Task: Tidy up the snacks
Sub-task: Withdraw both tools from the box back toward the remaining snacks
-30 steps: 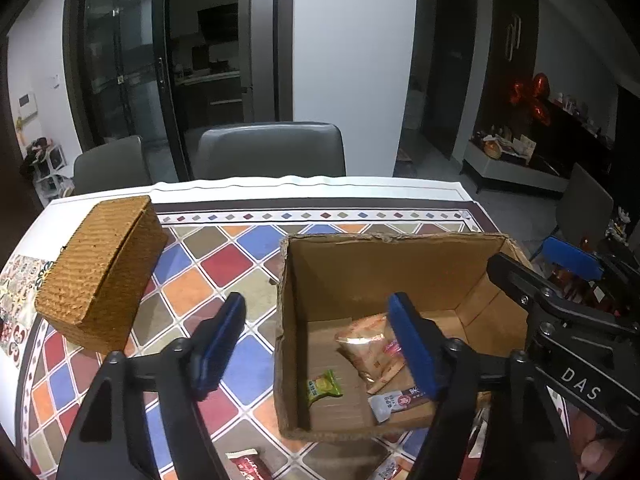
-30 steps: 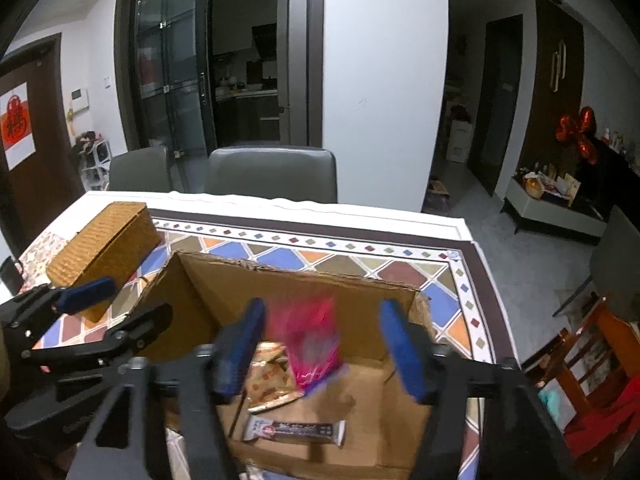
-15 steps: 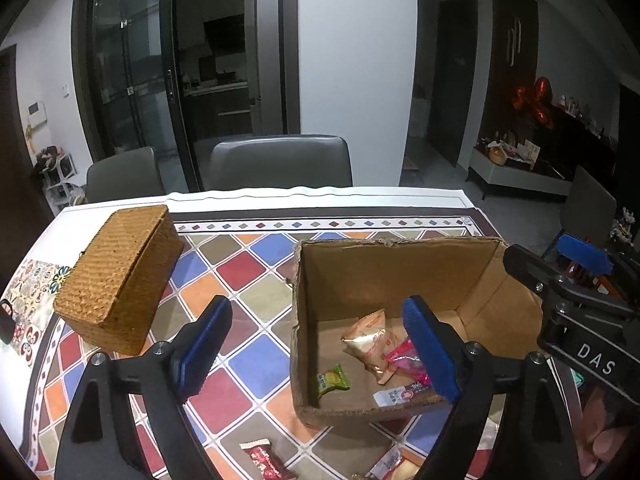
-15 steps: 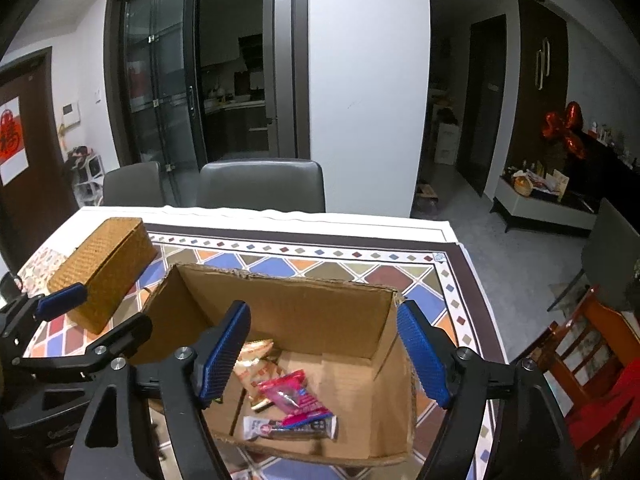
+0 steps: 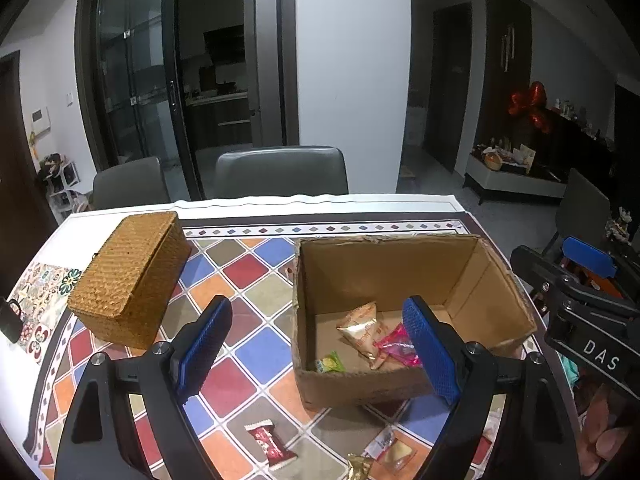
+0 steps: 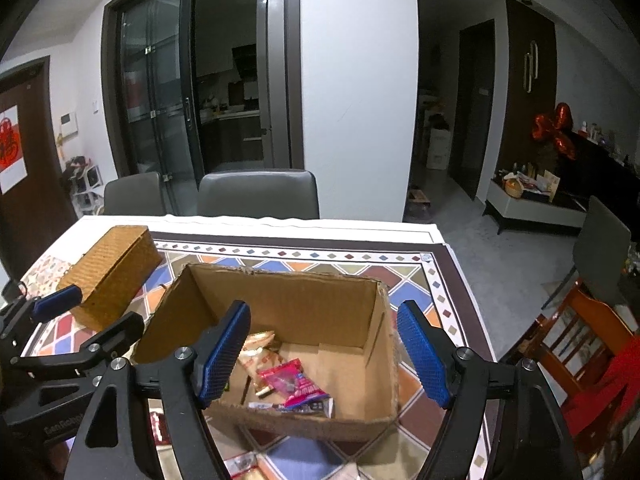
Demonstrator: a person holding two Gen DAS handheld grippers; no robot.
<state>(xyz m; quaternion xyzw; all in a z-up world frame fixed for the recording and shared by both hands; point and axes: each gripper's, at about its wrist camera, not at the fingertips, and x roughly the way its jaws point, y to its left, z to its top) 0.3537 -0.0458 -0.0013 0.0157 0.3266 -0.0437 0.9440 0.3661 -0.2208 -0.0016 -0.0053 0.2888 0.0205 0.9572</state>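
Note:
An open cardboard box (image 5: 384,264) stands on the patterned tablecloth. Inside it lie a gold triangular packet (image 5: 360,330), a pink packet (image 5: 396,346) and a small green candy (image 5: 330,362). The right wrist view shows the same box (image 6: 288,300) with the pink packet (image 6: 292,380) on top of a dark bar (image 6: 304,406). My left gripper (image 5: 317,304) hovers open over the box's near left corner, holding nothing. My right gripper (image 6: 322,308) is open above the box's near side, also with nothing between its fingers. In front of the box lie a red candy (image 5: 272,444) and a clear-wrapped snack (image 5: 394,450).
A closed wicker box (image 5: 128,276) sits at the table's left, apart from the carton. Two grey chairs (image 5: 280,170) stand behind the far edge. A wooden chair (image 6: 580,328) stands off the table's right side. The right gripper's body (image 5: 580,304) is close beside the left one.
The pink packet, blurred between the right fingers a second ago, now lies in the box. Both grippers have drawn back and up from the box, and their jaws stand wider.

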